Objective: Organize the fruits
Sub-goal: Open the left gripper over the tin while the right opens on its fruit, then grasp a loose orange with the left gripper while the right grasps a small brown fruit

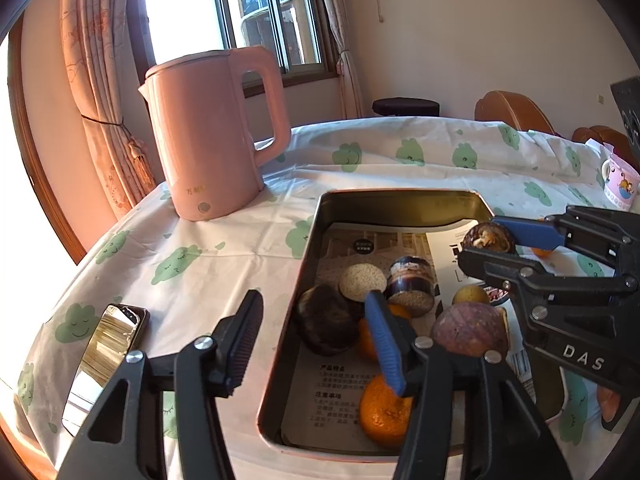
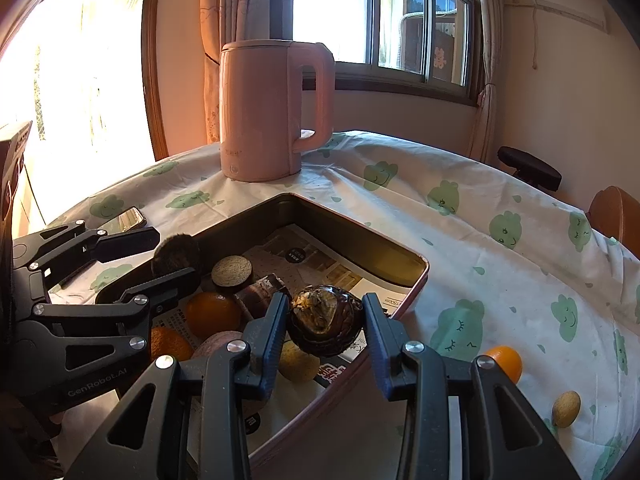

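Observation:
A metal tray [image 1: 400,194] [image 2: 360,232] lined with printed paper holds oranges [image 1: 384,412] [image 2: 212,312], a purple-brown fruit [image 1: 468,332], a small yellow fruit [image 1: 470,294] and a dark round fruit [image 1: 326,320] [image 2: 176,256]. My left gripper [image 1: 312,340] [image 2: 176,258] straddles the tray's left wall. It is open, with the dark round fruit between its fingers and a gap at the outer pad. My right gripper [image 2: 325,308] [image 1: 480,248] is shut on a mottled dark brown fruit [image 2: 326,320] [image 1: 488,238] above the tray's right side.
A pink kettle [image 1: 216,136] [image 2: 276,112] stands behind the tray. A phone [image 1: 104,360] [image 2: 124,218] lies left of it. An orange [image 2: 506,362] and a small tan fruit [image 2: 566,408] lie on the cloth to the right. A mug [image 1: 620,184] stands far right.

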Action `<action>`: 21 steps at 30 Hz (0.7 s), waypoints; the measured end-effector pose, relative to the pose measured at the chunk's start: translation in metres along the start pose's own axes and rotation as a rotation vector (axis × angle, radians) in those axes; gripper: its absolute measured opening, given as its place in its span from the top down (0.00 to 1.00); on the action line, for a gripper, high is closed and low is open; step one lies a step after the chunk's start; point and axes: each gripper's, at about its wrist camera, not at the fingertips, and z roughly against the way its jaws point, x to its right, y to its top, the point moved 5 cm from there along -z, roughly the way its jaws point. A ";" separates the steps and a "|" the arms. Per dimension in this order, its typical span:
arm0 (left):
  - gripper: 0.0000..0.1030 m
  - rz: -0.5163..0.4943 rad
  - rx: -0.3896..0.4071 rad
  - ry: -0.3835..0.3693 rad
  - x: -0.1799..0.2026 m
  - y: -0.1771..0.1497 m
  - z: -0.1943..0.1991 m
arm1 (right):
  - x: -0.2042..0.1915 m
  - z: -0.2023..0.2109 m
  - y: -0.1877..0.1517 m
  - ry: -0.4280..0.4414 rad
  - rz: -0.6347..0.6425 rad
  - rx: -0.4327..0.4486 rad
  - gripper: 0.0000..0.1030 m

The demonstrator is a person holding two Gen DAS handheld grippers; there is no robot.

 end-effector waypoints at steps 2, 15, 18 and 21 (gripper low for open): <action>0.42 0.000 0.000 0.001 0.000 0.000 0.000 | 0.001 0.000 0.000 0.004 -0.006 0.002 0.61; 0.29 0.018 0.017 -0.009 0.004 0.002 0.007 | 0.006 0.015 0.000 -0.006 -0.021 0.024 0.50; 0.29 0.031 0.038 -0.020 0.008 0.006 0.014 | 0.013 0.025 -0.001 -0.027 -0.025 0.032 0.49; 0.29 0.037 0.063 -0.039 0.016 0.014 0.022 | 0.028 0.039 -0.004 -0.068 -0.023 0.039 0.49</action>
